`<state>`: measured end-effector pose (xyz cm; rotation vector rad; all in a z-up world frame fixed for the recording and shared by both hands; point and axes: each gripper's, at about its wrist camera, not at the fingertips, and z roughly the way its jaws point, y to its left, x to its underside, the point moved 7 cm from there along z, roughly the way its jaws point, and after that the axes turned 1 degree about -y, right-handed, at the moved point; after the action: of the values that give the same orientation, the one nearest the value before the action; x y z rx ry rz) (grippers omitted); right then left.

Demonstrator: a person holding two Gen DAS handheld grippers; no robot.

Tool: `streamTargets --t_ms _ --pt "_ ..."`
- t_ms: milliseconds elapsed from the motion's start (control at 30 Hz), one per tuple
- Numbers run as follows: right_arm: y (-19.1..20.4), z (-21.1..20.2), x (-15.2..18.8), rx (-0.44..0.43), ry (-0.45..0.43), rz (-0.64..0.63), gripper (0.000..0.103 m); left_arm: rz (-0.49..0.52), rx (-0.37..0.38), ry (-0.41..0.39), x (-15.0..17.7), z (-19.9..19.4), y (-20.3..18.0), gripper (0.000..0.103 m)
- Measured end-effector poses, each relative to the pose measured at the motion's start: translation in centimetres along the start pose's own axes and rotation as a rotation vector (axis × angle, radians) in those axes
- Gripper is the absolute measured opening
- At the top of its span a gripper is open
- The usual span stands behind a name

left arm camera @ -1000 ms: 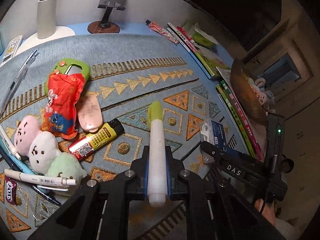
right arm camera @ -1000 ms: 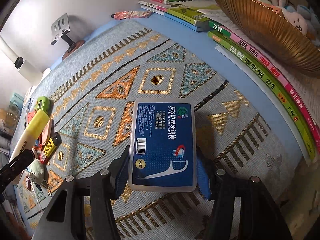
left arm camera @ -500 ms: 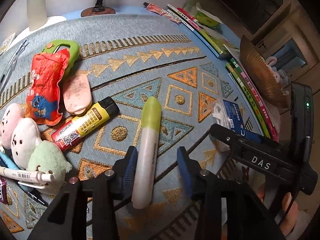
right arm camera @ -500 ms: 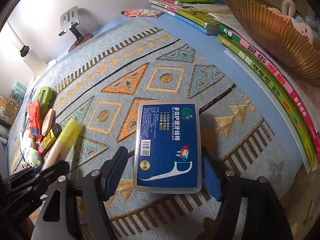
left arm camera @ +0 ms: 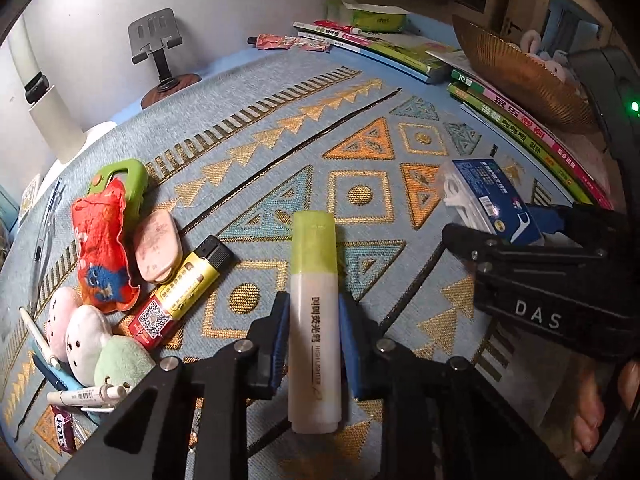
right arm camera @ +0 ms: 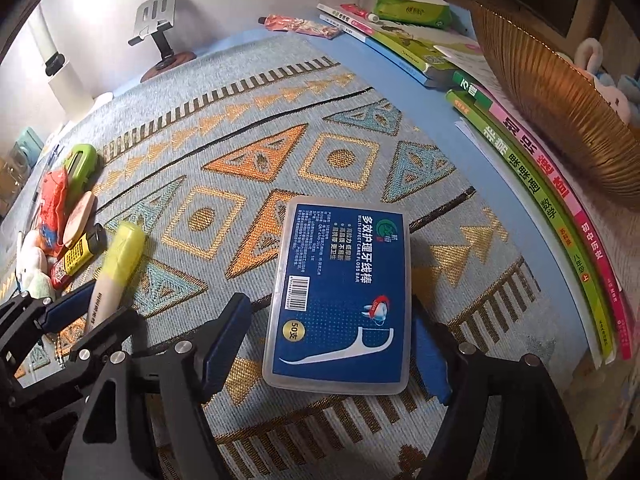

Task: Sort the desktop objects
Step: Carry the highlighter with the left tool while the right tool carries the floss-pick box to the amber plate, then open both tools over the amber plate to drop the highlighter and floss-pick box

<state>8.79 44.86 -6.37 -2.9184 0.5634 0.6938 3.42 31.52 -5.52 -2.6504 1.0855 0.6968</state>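
- Patterned blue-and-gold cloth (left arm camera: 352,128) covers the desk, with books (right arm camera: 560,208) and a gold ribbed bowl (right arm camera: 560,120) along the 3 o'clock edge and a phone stand (left arm camera: 156,40) against the white wall at 11 o'clock.
- Since a second ago, the left gripper (left arm camera: 312,320) has let go of the highlighter (left arm camera: 314,320); its pads now stand apart on either side of the pen, which lies flat on the cloth.
- Likewise the right gripper (right arm camera: 332,332) has spread wide, and the floss box (right arm camera: 340,300) lies flat between its fingers, apparently untouched.
- Both items look set down, so these two placements seem done.
- At 9 o'clock in the left view sits a cluster: red pouch (left arm camera: 100,248), yellow lighter (left arm camera: 184,284), plush toys (left arm camera: 88,340) and pens (left arm camera: 86,394).
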Motion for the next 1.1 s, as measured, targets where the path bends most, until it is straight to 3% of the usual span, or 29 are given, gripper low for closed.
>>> streamTargets --t_ms 67,400,600,733,933,1100 --pt "0.0 -0.3 -0.3 -0.008 -0.024 -0.012 0.058 0.024 -0.021 -0.005 0.0 -0.6 -0.6 0.021" --pt "-1.7 -1.9 -0.2 -0.218 0.033 0.014 0.058 -0.119 0.041 -0.002 -2.5 -2.3 -2.9 0.021" --pt "-3.5 -4.3 -3.3 -0.329 0.034 0.022 0.058 -0.194 0.045 -0.068 -6.2 -5.2 -3.6 0.021" --pt "-4.5 -6.5 -5.0 -0.393 0.015 -0.015 0.058 -0.134 -0.044 -0.151 -9.5 -7.7 -5.4 0.021" --pt "-6.2 -9.3 -8.0 -0.434 -0.064 -0.047 0.058 -0.094 -0.037 -0.242 -14.7 -10.0 -9.4 0.021" --pt "-11.0 -12.4 -11.8 -0.426 -0.168 -0.013 0.058 -0.017 -0.009 -0.292 -19.4 -10.2 -13.9 0.021"
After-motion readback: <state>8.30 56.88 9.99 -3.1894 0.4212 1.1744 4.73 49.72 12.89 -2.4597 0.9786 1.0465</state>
